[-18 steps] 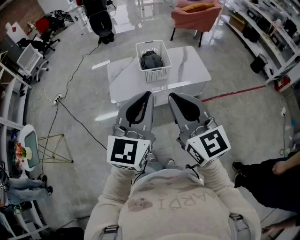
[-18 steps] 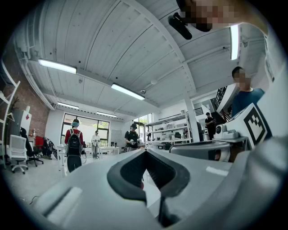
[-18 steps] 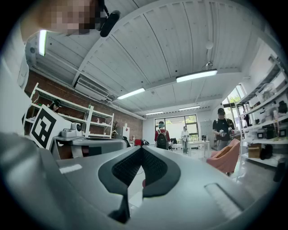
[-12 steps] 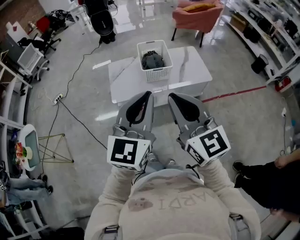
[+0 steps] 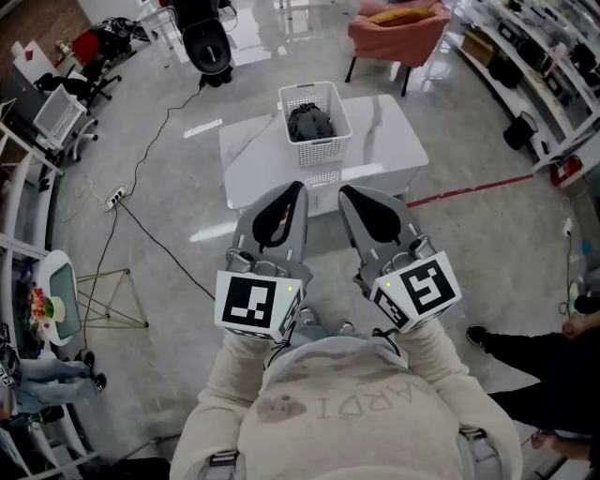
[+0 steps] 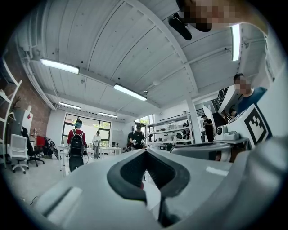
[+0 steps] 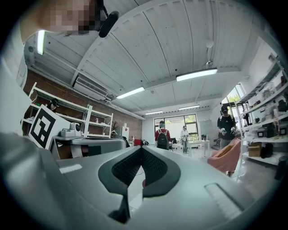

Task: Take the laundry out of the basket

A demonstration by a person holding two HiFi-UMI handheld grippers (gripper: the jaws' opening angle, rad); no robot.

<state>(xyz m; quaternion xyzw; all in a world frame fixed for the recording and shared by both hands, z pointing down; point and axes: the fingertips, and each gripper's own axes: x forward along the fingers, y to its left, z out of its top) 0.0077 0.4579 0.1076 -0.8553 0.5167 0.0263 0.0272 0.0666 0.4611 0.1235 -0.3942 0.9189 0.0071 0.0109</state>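
A white slatted laundry basket stands on the far side of a white marble-look table, well ahead of me. Dark grey laundry lies heaped inside it. I hold both grippers close to my body, pointing forward and far short of the table. The left gripper and right gripper are side by side. In the left gripper view and the right gripper view the jaws meet at their tips with nothing between them. Neither gripper view shows the basket.
A pink armchair stands behind the table, and a black chair at the back left. A cable and power strip lie on the floor to the left. Red tape crosses the floor. A seated person's legs are at the right.
The table and basket have drifted slightly right in the head view. The person's legs at the right have shifted. Both grippers hold the same pose.
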